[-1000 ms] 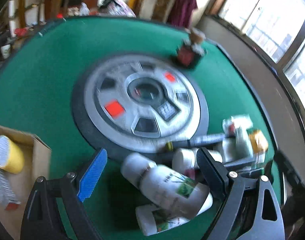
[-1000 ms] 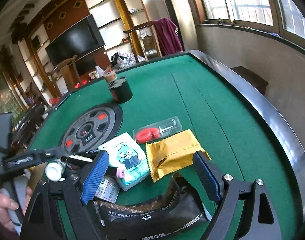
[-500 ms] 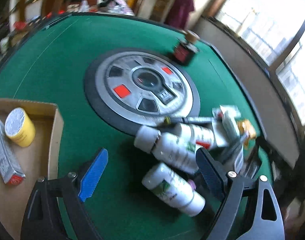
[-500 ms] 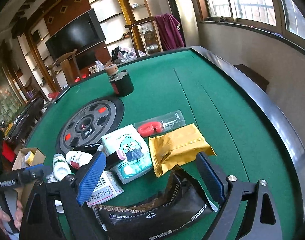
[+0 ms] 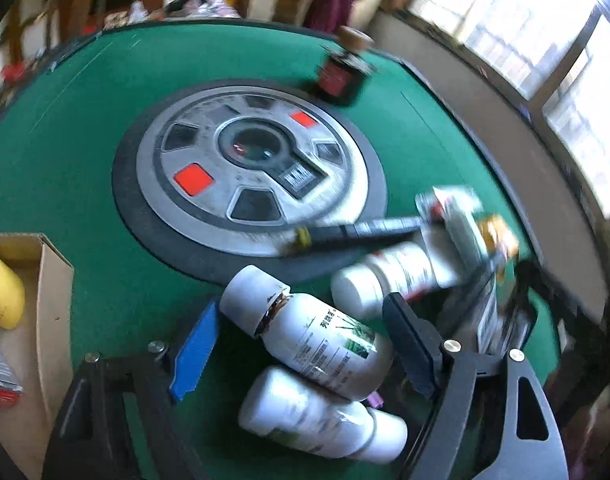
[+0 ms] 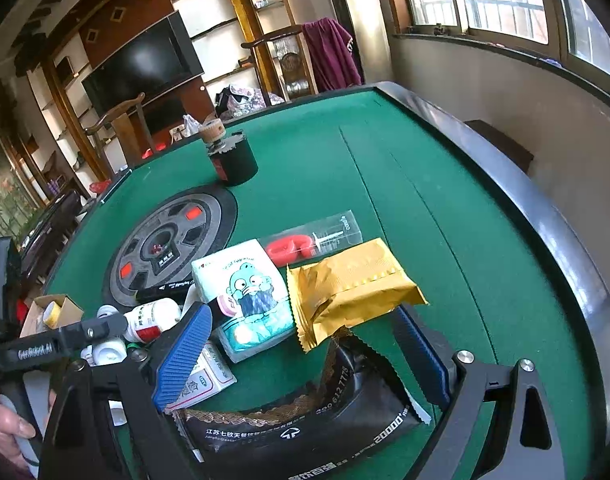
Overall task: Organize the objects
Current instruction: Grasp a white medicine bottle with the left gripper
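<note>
A white bottle with a green label point(image 5: 317, 340) lies on its side on the green felt table point(image 5: 65, 152), between the fingers of my left gripper point(image 5: 301, 304). The jaws are closing, and a gap still shows between the blue pad point(image 5: 193, 352) and the bottle. A second white bottle point(image 5: 321, 416) lies just below it, and a red-labelled one point(image 5: 389, 280) just beyond. My right gripper point(image 6: 301, 312) stands open above a black packet point(image 6: 297, 432) and the near edge of a gold packet point(image 6: 353, 284), holding nothing.
A cardboard box point(image 5: 53, 300) at the left holds a yellow can point(image 5: 1, 296). A grey round disc point(image 5: 249, 176) fills the table's middle, with a black pen point(image 5: 357, 232) on its rim and a dark corked jar point(image 6: 229, 160) beyond. A cartoon tissue pack point(image 6: 245, 288) lies among the right-hand items.
The left gripper has come in over the bottles, so the green-labelled one now lies between its fingers, and its jaws stand narrower. The right gripper has barely moved.
</note>
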Demonstrator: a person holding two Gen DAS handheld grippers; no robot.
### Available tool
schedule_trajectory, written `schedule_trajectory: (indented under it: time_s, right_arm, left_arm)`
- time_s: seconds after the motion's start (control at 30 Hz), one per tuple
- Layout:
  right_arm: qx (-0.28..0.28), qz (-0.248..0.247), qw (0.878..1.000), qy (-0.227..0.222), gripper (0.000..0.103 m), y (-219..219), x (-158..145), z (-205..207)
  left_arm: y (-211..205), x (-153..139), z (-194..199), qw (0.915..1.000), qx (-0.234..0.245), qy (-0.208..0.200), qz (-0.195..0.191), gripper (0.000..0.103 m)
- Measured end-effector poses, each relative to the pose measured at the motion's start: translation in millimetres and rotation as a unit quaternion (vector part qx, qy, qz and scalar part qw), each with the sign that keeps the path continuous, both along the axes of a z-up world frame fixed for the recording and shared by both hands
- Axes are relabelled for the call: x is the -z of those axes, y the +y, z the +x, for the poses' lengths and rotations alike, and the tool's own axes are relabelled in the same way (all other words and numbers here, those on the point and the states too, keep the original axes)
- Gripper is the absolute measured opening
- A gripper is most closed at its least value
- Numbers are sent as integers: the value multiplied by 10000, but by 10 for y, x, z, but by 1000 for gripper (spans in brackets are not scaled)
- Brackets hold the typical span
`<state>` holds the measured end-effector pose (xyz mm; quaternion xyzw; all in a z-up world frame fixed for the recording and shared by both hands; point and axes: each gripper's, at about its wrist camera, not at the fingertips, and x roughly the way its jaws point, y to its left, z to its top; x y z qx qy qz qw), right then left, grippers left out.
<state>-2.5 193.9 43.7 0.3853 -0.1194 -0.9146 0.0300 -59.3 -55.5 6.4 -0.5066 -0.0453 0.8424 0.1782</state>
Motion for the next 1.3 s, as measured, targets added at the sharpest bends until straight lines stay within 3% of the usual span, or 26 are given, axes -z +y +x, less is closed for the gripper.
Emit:
schedule_trajectory:
  time_s: [0.13,0.3,0.43,0.5,0.53,0.67,0.8,0.87,1.03,1.17,1.2,1.27,1.3]
  right_arm:
    - [15,34,10000,-57,94,1,24,-5]
    - [13,80,9999,-97,94,-10,44,-7]
    - [9,88,9999,-110,94,-14,47,-6]
    - [4,100,9999,-116,94,-18,51,-5]
    - [7,114,9999,-112,94,-20,51,-3]
    - [45,195,9998,-36,94,-28,40,3]
    - [115,253,9996,15,94,-16,36,11]
    - [147,282,9995,77,94,-14,27,18]
    - [157,625,9979,114,94,-87,42,13]
    - [161,880,9960,42,94,-150,101,22]
    - [179,914,9956,35,94,-152,109,24]
    - [238,989,9948,51,94,-156,110,37]
    - [287,1038,9942,78,94,-159,103,50]
  left_arm:
    - [95,20,137,9978,87,54,-657,77]
    - [112,-5,166,9962,-224,-23,-846,77]
    - [192,-43,242,9925,-220,279,-1170,77]
    - [295,-76,292,9906,-94,452,-1290,58]
    - [342,-93,307,9902,25,491,-1306,39]
    - [409,-118,425,9894,294,685,-1247,35]
    - [154,-291,605,9944,68,844,-625,31]
    - [-55,-464,782,9944,-18,1026,-267,1]
    - [-512,-686,1123,9912,-261,1268,279,1]
    - [-672,-583,1254,9926,-287,1107,400,4]
    - [-676,-547,1284,9933,-275,1065,354,8]
    - [-635,-492,1353,9937,-262,1006,408,41]
    - [-602,-470,1370,9934,-271,989,510,48]
